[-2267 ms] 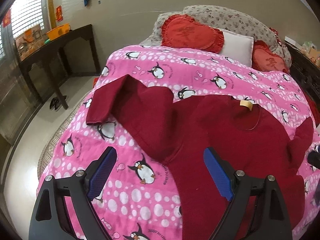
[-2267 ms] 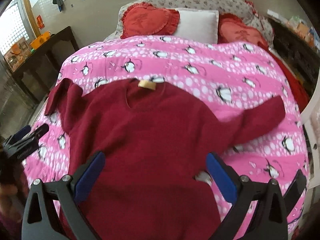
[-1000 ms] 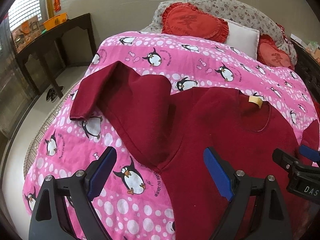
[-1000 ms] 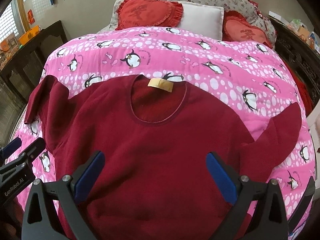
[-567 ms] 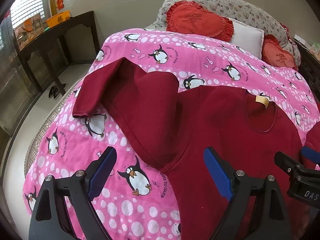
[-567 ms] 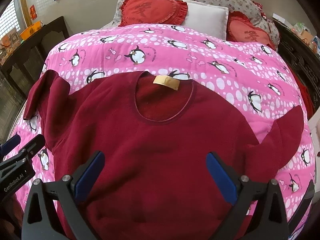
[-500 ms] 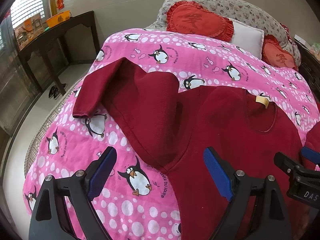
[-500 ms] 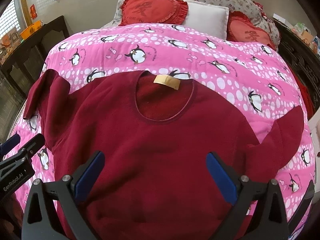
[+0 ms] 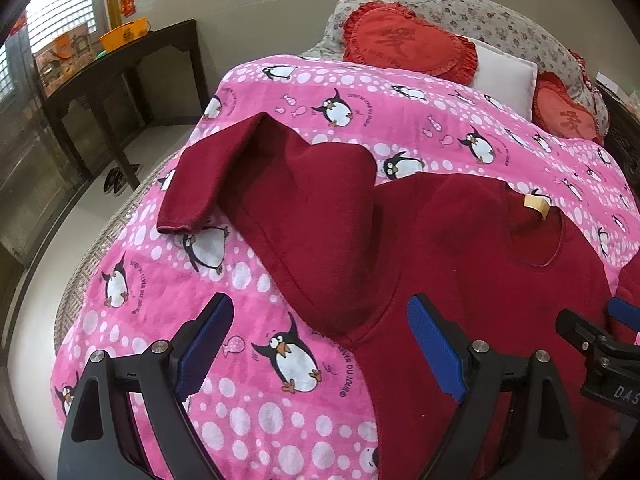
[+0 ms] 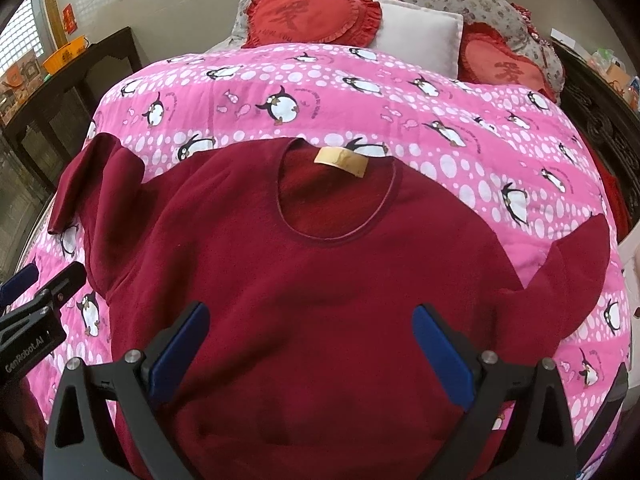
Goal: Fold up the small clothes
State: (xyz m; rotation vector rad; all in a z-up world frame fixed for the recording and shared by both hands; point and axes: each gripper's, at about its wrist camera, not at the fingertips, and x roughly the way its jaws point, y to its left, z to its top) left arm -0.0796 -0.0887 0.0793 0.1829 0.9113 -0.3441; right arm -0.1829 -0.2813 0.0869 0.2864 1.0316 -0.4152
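Note:
A dark red long-sleeved sweater (image 10: 320, 280) lies flat, neck hole and tan label (image 10: 341, 161) facing away, on a pink penguin blanket (image 10: 340, 92). Its left sleeve (image 9: 288, 204) is bent and partly doubled over itself; its right sleeve (image 10: 576, 276) slants toward the bed's right edge. My left gripper (image 9: 320, 344) hovers open over the left underarm seam, empty. Open and empty too, my right gripper (image 10: 312, 344) hangs above the sweater's lower body. Each gripper shows at the edge of the other's view: the right gripper (image 9: 600, 344), the left gripper (image 10: 36, 300).
Red heart cushions (image 10: 308, 16) and a white pillow (image 10: 416, 38) lie at the bed's head. A dark wooden side table (image 9: 116, 84) stands left of the bed, with shoes (image 9: 118, 178) on the floor beneath. Dark furniture (image 10: 600, 92) borders the right side.
Both views have closed in slightly on the sweater over the last second. The sweater has not moved, and both grippers stay open.

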